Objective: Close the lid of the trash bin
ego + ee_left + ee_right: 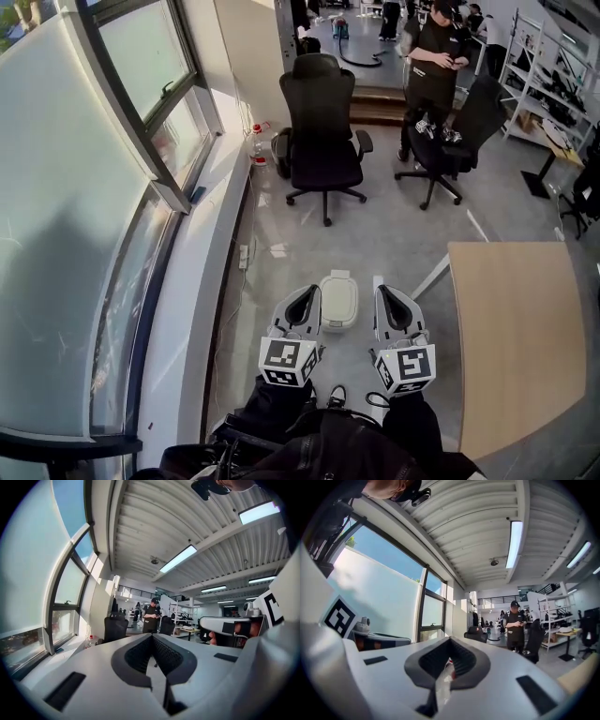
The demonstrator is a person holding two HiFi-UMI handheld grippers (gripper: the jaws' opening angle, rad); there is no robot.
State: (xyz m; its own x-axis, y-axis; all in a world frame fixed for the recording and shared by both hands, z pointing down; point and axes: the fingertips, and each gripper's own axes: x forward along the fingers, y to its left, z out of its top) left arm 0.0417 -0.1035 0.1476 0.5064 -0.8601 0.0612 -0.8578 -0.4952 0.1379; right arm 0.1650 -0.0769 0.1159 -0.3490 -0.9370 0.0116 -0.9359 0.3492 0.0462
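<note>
- Your left gripper [307, 292] and right gripper [384, 292] both have their jaws pressed together with nothing between them, and both point level.
- The white rounded plastic trash bin [338, 300] stands on the grey floor [394, 234] between them, with its lid lying flat.
- A light wooden table [516, 347] stands to your right. A black office chair [321, 122] and a person in black [433, 66] are well beyond.
</note>
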